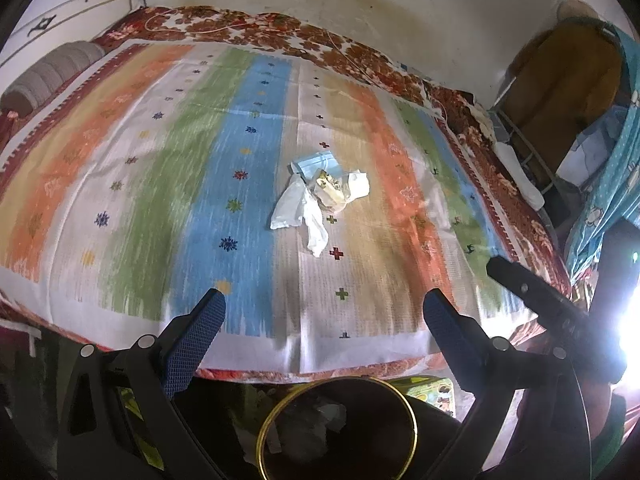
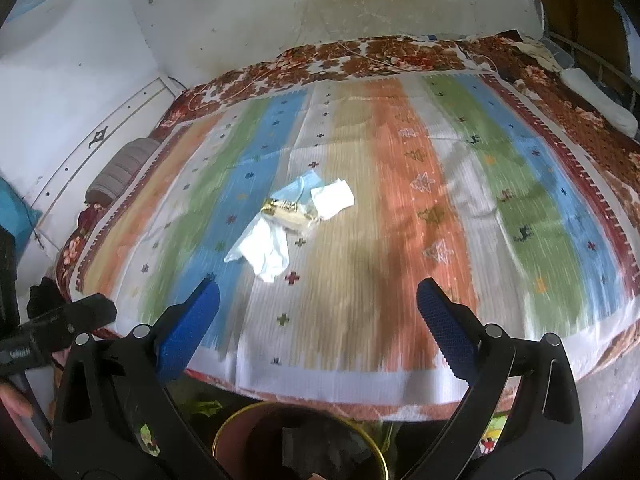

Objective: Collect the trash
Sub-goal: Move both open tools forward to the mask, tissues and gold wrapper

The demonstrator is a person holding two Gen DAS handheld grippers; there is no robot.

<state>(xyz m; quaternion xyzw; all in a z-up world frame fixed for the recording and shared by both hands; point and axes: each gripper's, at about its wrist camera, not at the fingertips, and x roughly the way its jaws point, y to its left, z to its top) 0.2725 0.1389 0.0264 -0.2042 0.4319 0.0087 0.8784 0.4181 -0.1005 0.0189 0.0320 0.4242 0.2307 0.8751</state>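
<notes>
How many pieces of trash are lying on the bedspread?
4, all in one pile mid-bed: a blue face mask farthest back, a white tissue right of it, a yellow wrapper in the middle, crumpled white paper nearest. More may be hidden underneath.

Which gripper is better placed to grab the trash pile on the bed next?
Roughly even, slightly left: both grippers are open and empty. The trash pile sits centred ahead of the left gripper, but left of centre for the right gripper.

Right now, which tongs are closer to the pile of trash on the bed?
Hard to call; perhaps the right, slightly. Both tongs, left and right, hang open at the bed's near edge above the bin, well short of the trash pile.
</notes>
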